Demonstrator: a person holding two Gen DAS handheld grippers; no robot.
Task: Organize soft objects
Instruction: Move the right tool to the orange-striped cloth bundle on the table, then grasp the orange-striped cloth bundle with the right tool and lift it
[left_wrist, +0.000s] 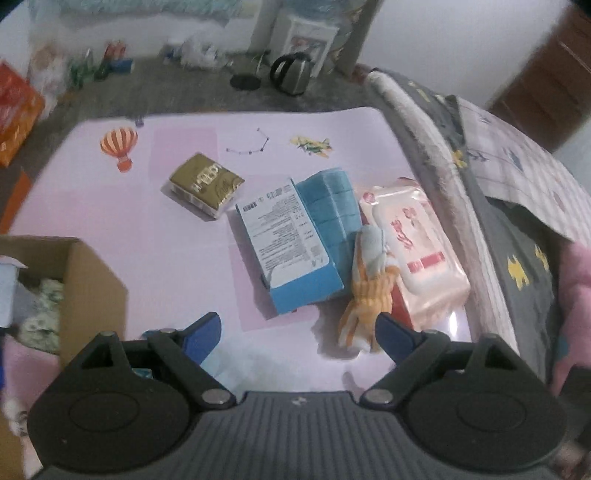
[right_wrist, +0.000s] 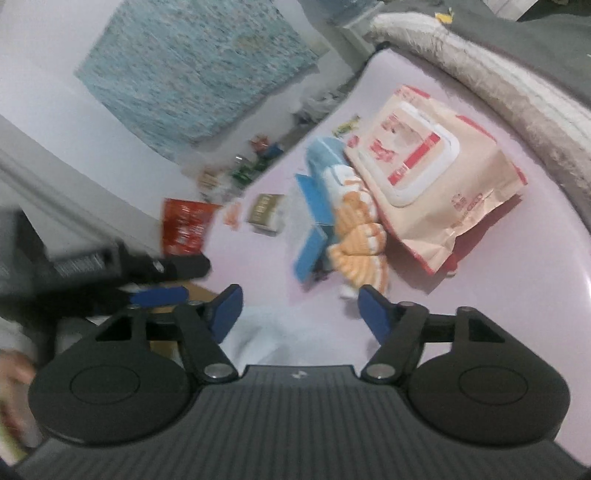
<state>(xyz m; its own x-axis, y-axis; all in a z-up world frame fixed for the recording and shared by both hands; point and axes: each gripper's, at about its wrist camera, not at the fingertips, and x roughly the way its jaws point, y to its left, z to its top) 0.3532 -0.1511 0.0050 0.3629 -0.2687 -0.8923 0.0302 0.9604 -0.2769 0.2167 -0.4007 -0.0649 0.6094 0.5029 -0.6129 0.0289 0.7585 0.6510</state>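
On the pink mat (left_wrist: 147, 229) lie a gold tissue pack (left_wrist: 207, 184), a blue box of folded blue cloths (left_wrist: 291, 240), an orange-and-white striped sock (left_wrist: 369, 291) and a pink wet-wipes pack (left_wrist: 413, 251). My left gripper (left_wrist: 298, 325) hangs open above the mat, its right finger beside the sock's lower end. My right gripper (right_wrist: 300, 295) is open too, just short of the striped sock (right_wrist: 358, 236), beside the wipes pack (right_wrist: 432, 166). A pale white cloth (right_wrist: 266, 332) lies on the mat under its jaws, and I cannot tell if it is touched.
A cardboard box (left_wrist: 85, 288) holding soft items stands at the mat's left. Grey and patterned bedding (left_wrist: 498, 184) borders the right side. A kettle (left_wrist: 291, 74), an orange carton (left_wrist: 14, 110) and small clutter sit on the floor beyond. A blue finger (right_wrist: 159, 295) of the left gripper shows at left.
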